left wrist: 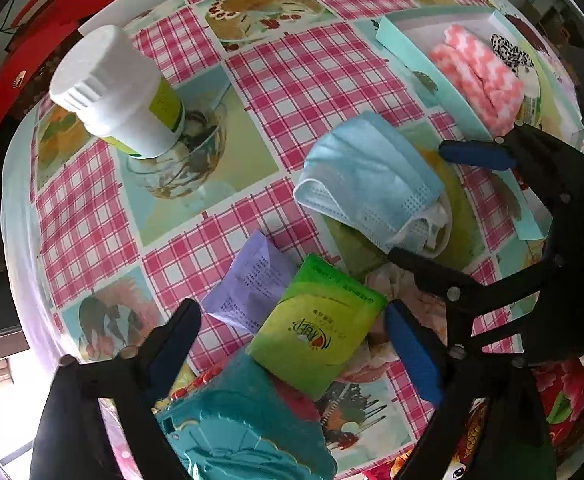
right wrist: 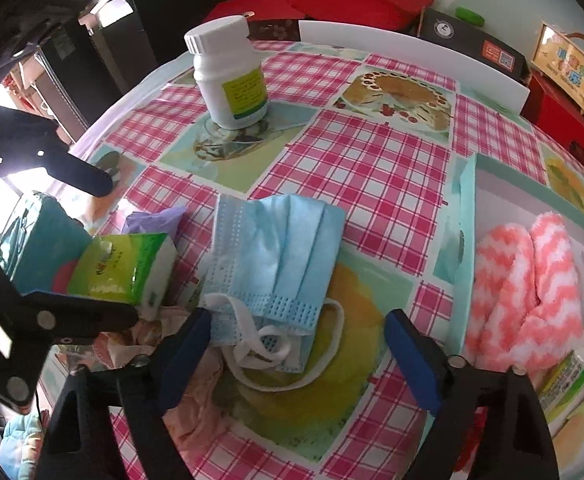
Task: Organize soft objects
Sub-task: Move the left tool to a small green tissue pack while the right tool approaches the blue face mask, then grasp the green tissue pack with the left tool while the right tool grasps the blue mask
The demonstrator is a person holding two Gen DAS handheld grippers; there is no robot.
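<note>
Both grippers hung open: the left (left wrist: 292, 336) straddled a green tissue pack (left wrist: 317, 326), the right (right wrist: 295, 354) straddled a blue mask (right wrist: 276, 256).

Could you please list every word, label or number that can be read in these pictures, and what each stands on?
Green tissue pack: logo and print, too blurred to read.
White bottle: yellow label, print too small.
Purple packet: fine print, unreadable.
Black box: round logo and code square, unreadable.
Framed sign: characters too blurred.
</note>
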